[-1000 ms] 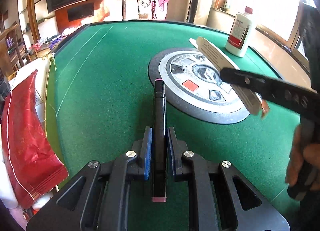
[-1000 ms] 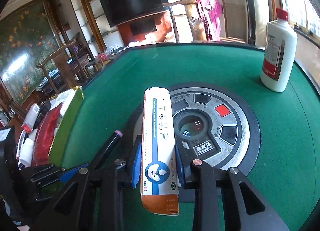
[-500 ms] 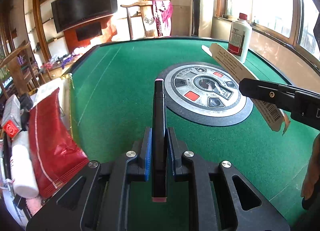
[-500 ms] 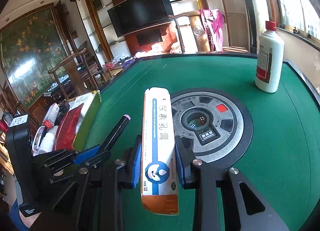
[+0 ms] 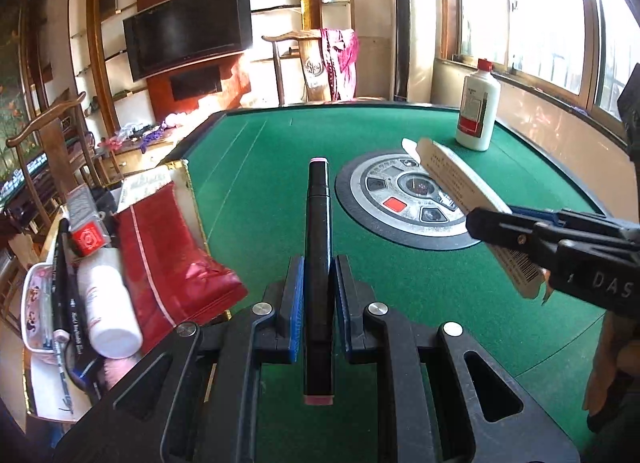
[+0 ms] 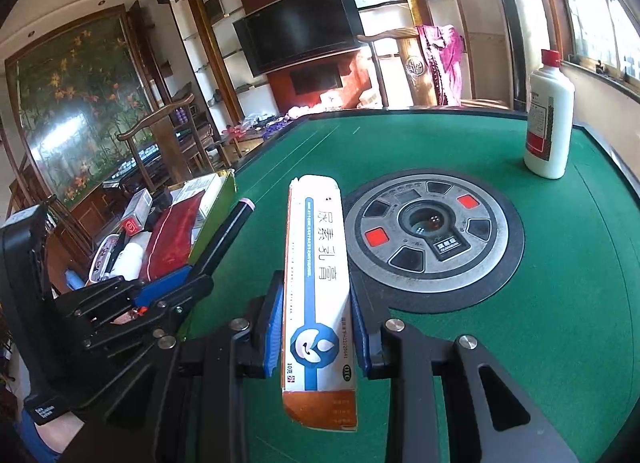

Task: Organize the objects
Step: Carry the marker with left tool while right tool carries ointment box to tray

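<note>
Left wrist view: both my claws have lifted back off the green table (image 5: 248, 223), left gripper (image 5: 318, 295) clamped on black marker (image 5: 318, 223), right gripper (image 6: 316, 323) on ointment box (image 6: 318, 283), storage box (image 5: 188, 191) now showing, likely next.

Left wrist: we look along our fingers, close above the green felt table (image 5: 248, 199), toward its round grey control dial (image 5: 412, 199) | Right wrist: likewise, nearer the dial (image 6: 434, 235) | Shared: dial, table.

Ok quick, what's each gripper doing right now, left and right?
Left gripper: shut on the black marker.
Right gripper: shut on the ointment box.
</note>
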Demonstrator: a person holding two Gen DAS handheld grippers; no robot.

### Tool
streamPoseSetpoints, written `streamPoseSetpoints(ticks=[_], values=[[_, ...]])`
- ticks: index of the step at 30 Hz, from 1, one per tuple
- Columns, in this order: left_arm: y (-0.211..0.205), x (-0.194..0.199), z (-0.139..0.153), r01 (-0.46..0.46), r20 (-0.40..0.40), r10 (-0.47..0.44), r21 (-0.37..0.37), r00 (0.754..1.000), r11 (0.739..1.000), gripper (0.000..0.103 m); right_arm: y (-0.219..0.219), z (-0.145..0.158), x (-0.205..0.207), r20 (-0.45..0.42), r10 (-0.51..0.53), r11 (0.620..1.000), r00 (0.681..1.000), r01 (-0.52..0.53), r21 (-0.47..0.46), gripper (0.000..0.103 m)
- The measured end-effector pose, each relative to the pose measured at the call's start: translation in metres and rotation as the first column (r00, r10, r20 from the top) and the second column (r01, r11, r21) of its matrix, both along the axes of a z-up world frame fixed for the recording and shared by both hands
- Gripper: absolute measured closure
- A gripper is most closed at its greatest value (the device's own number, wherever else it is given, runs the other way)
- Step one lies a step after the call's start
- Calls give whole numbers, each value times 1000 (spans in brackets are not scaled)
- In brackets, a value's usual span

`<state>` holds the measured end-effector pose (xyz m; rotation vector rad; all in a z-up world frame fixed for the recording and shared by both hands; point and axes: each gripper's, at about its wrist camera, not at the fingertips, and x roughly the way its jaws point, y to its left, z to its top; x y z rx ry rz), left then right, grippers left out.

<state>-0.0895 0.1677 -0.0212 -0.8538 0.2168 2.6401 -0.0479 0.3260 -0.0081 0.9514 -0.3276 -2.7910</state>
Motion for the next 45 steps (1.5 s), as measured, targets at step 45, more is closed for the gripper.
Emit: streamPoseSetpoints(ticks=[45], values=[[-217, -5, 5, -361, 67, 355, 221, 932, 906, 89, -254, 20, -79, 24, 422, 900, 906, -422, 110, 74]])
